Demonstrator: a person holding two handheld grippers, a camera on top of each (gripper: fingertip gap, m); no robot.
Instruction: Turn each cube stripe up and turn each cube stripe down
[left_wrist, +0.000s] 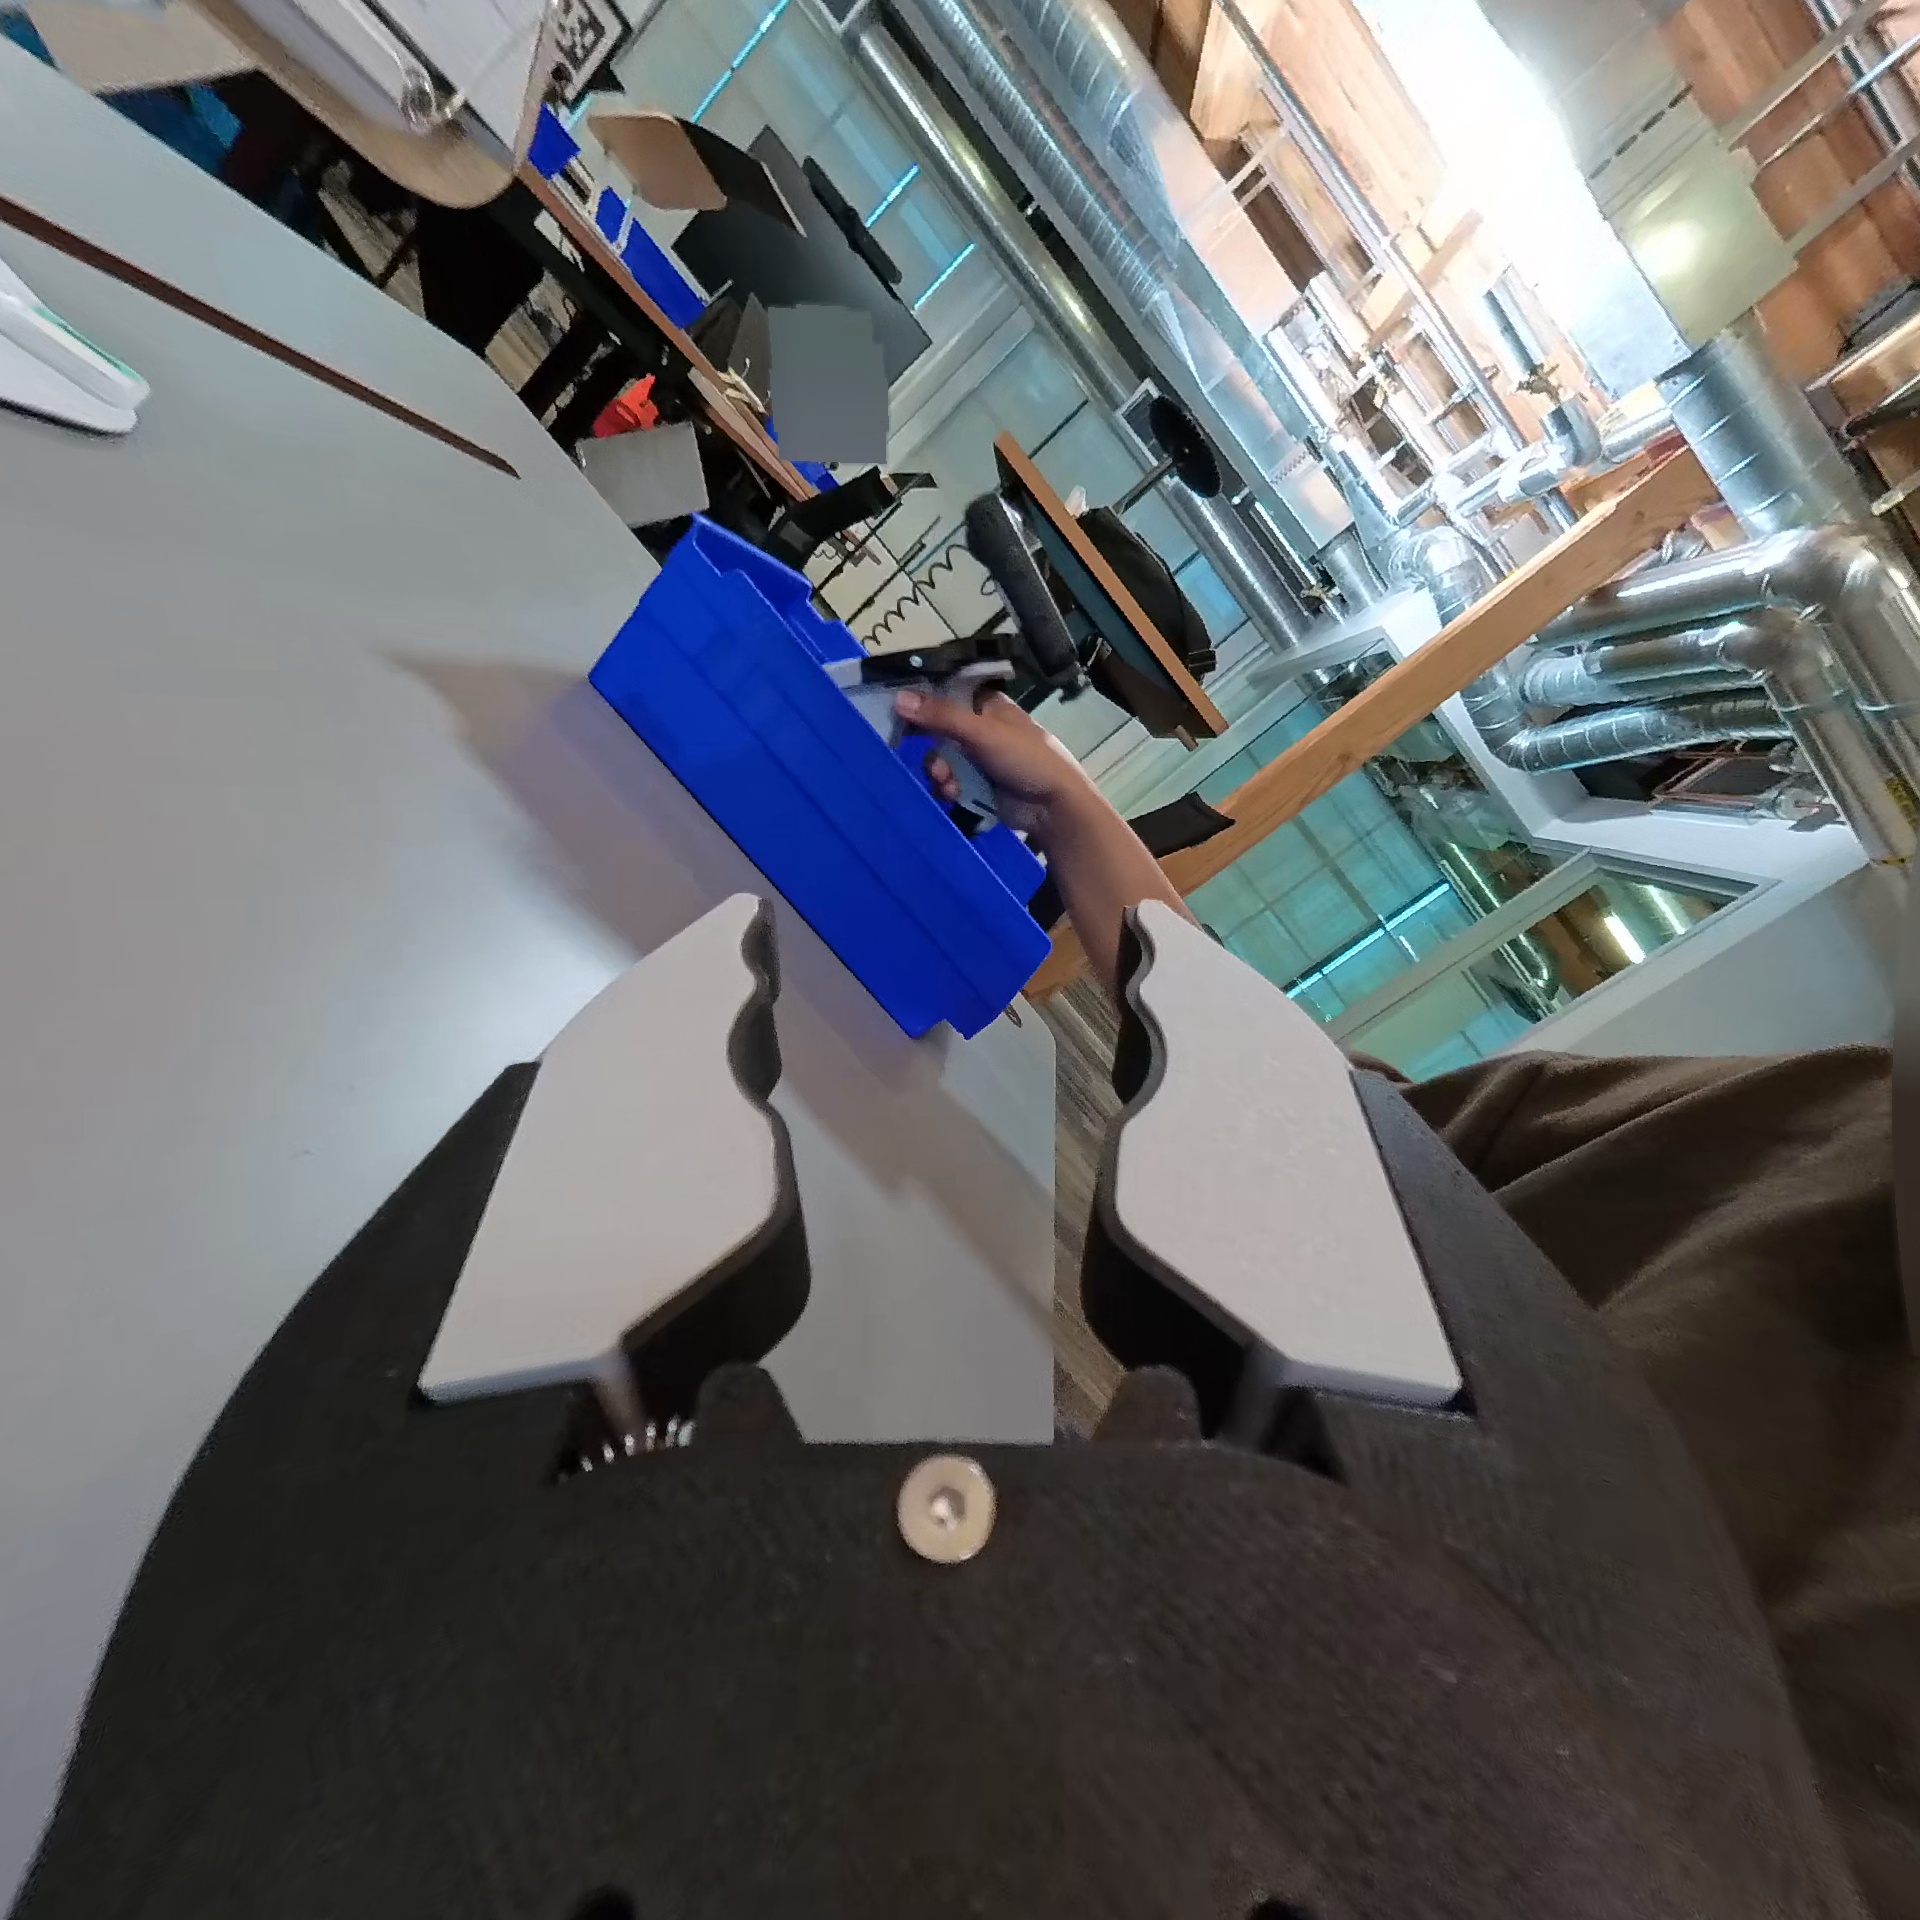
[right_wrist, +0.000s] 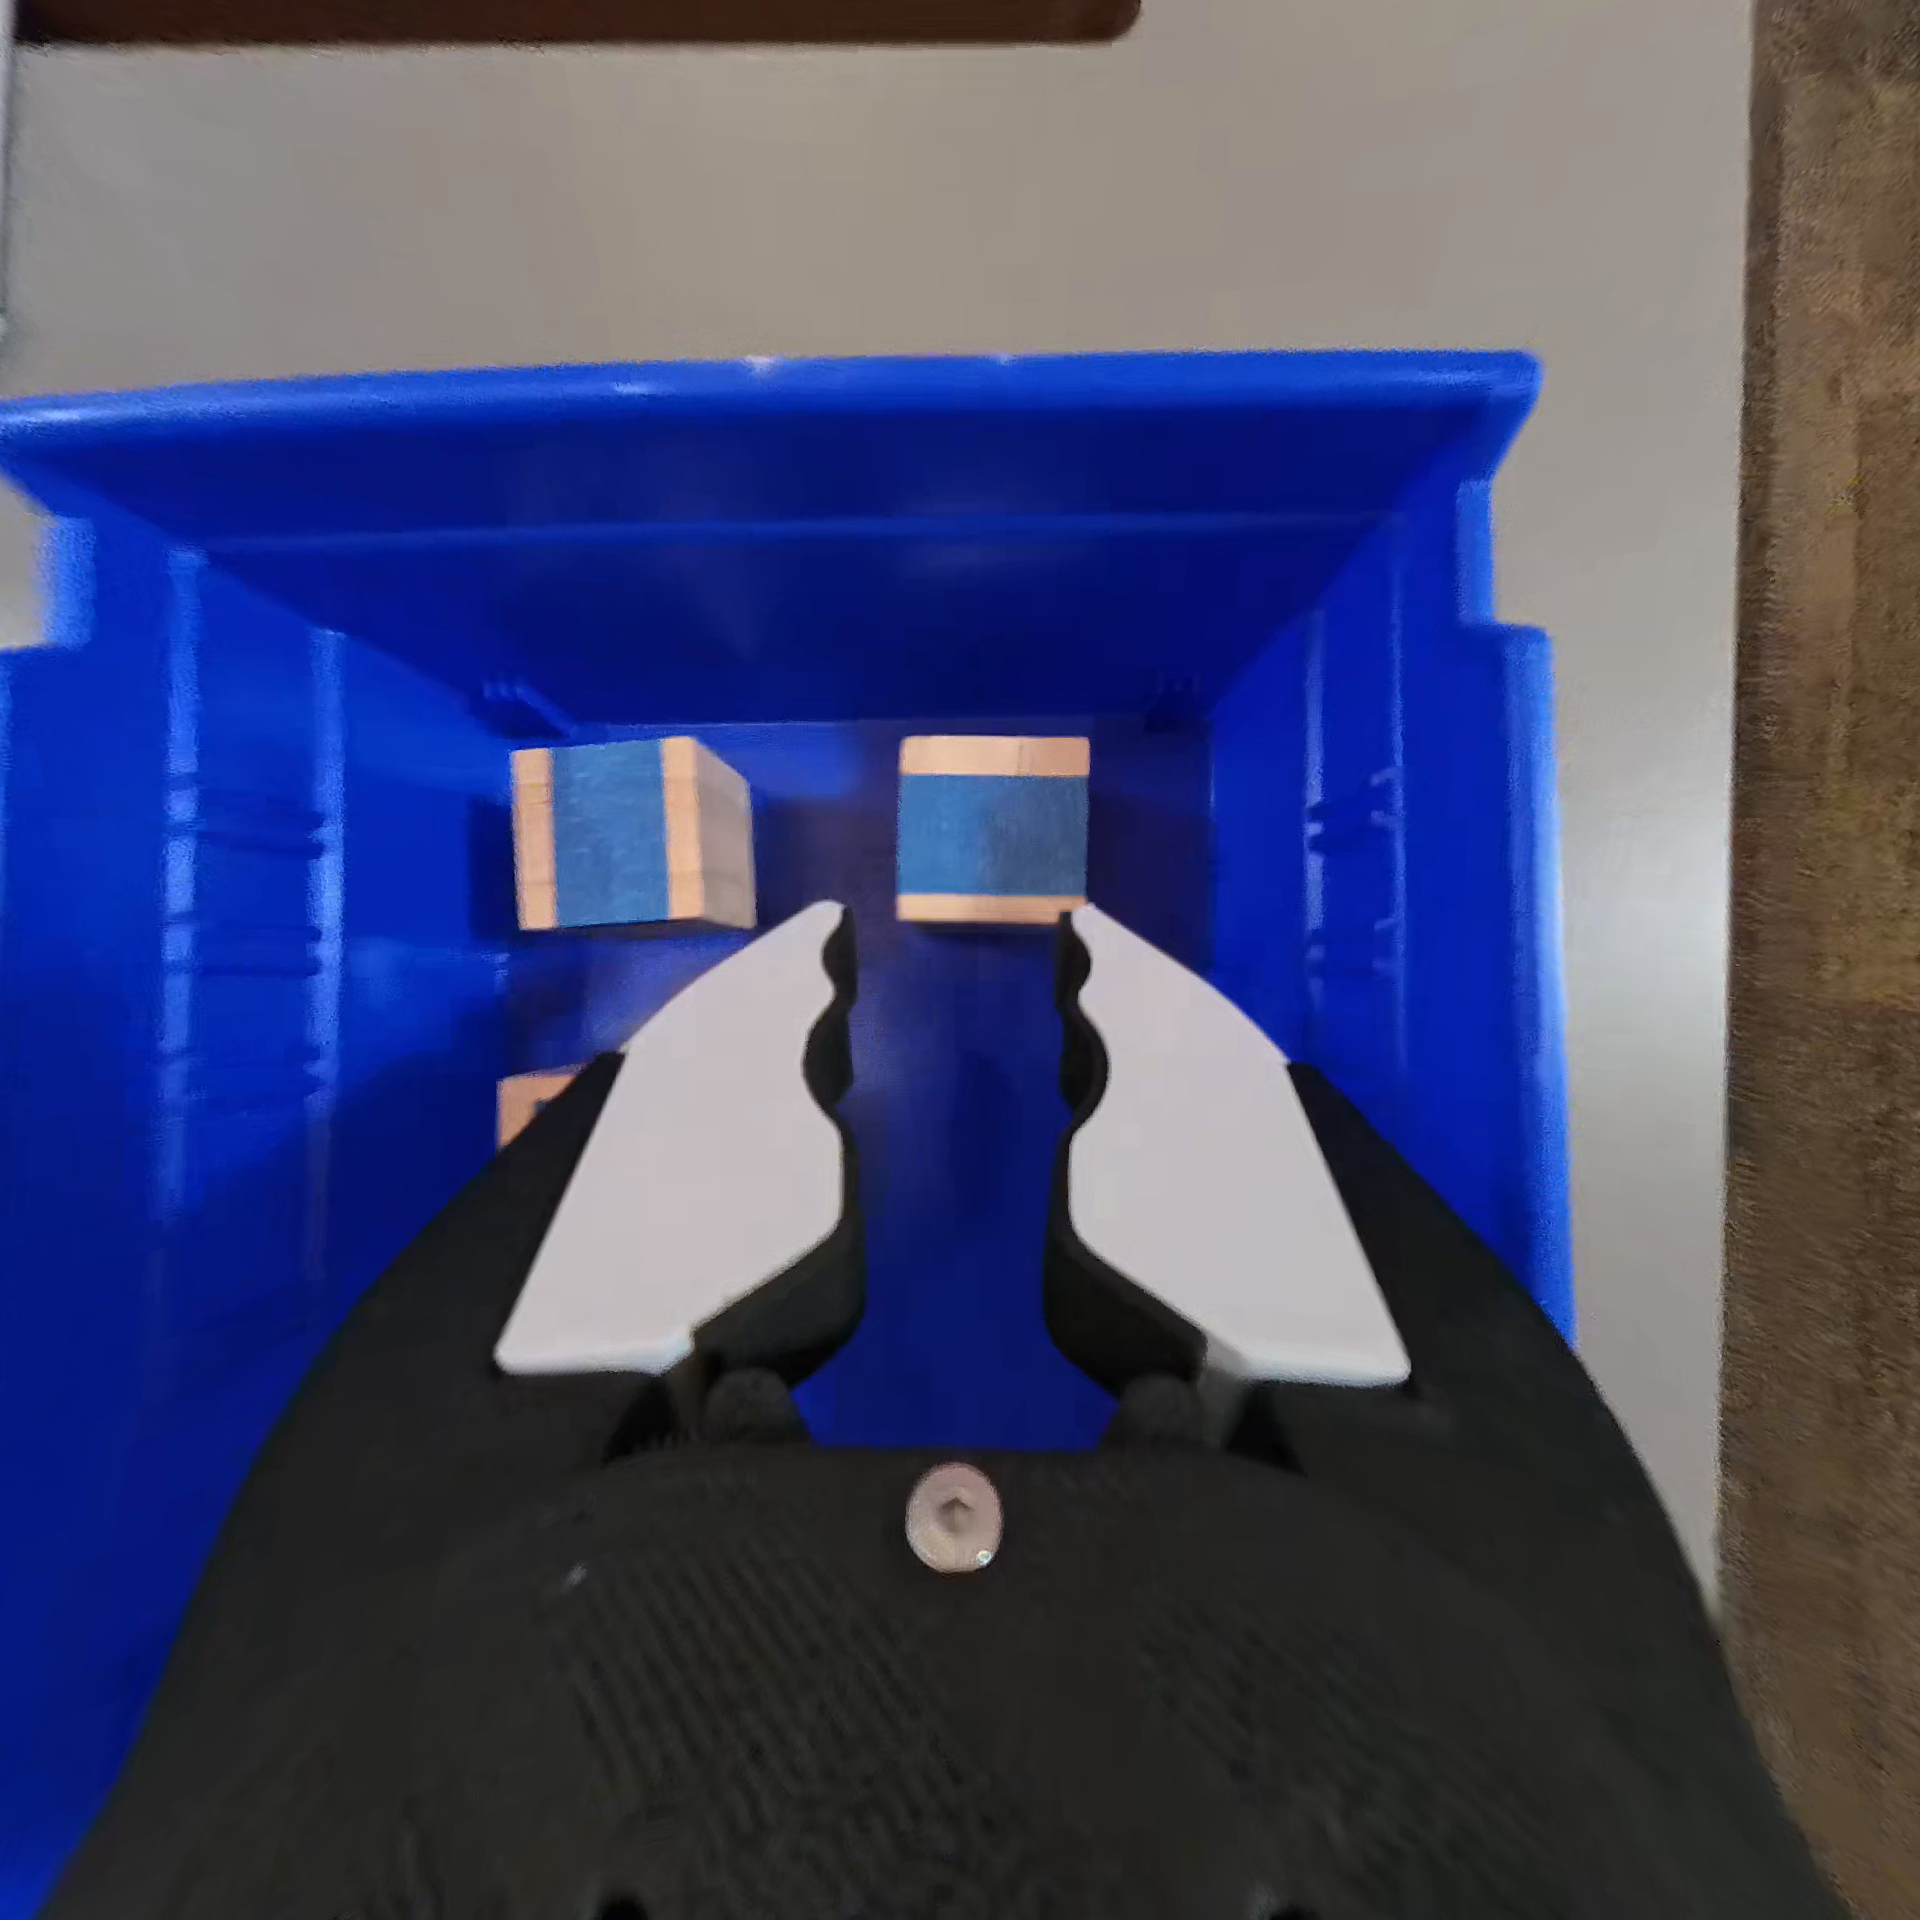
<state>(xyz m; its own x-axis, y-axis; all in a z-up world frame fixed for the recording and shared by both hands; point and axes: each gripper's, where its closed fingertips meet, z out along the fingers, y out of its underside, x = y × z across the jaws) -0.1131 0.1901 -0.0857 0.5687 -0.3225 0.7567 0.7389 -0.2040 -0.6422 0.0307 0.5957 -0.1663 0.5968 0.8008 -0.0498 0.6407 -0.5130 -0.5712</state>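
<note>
Three cubes show in the right wrist view, all on the floor of one blue bin (right_wrist: 790, 582). Left cube (right_wrist: 623, 836): ahead-left of the right claw (right_wrist: 954, 920), blue stripe up, running fore-aft. Right cube (right_wrist: 992, 828): just past the claw's right fingertip, stripe up, running crosswise. Third cube (right_wrist: 530, 1103): partly hidden behind the claw's left finger, stripe not visible. Right claw: jaws apart, nothing between them, hanging inside the bin.

Left wrist view: left claw (left_wrist: 948, 930) jaws apart, holding nothing, over the grey worktop (left_wrist: 260, 831). One blue bin (left_wrist: 821, 790) lies ahead; beyond it, one hand (left_wrist: 997, 758) grips the other tool.
</note>
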